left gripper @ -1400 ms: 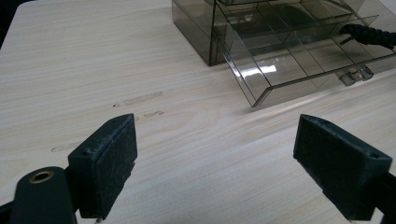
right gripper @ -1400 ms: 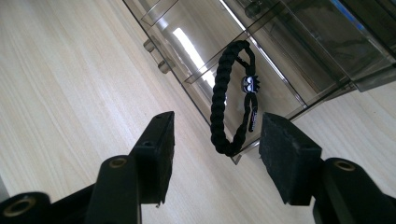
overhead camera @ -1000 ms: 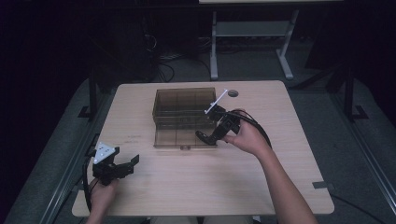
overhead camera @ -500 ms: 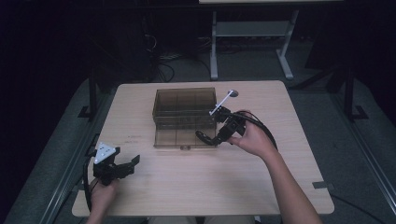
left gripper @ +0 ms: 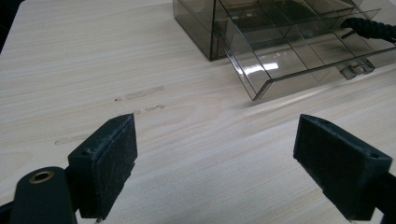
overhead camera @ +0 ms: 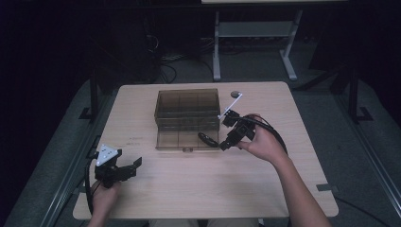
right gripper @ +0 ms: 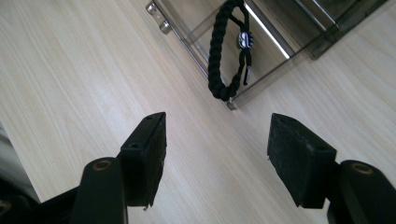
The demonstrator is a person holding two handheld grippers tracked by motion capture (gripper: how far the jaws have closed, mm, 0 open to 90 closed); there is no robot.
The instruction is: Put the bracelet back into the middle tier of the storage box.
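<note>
Your right hand-held gripper [right gripper: 215, 149] has just been opening and holds nothing, the black bracelet [right gripper: 229, 56] lies in the open drawer [overhead camera: 182, 140] of the box, so pull back slowly, straight.

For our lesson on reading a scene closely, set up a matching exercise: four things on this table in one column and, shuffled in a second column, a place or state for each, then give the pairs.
Things:
1. black braided bracelet
2. clear smoky organiser box
3. left gripper
4. right gripper

Places or states:
A. open, at the table's near left corner, nothing between its fingers
B. lying in the pulled-out drawer
C. standing at the middle of the table's far side
D. open, by the drawer's right front corner

Pairs: 1-B, 2-C, 3-A, 4-D
</note>
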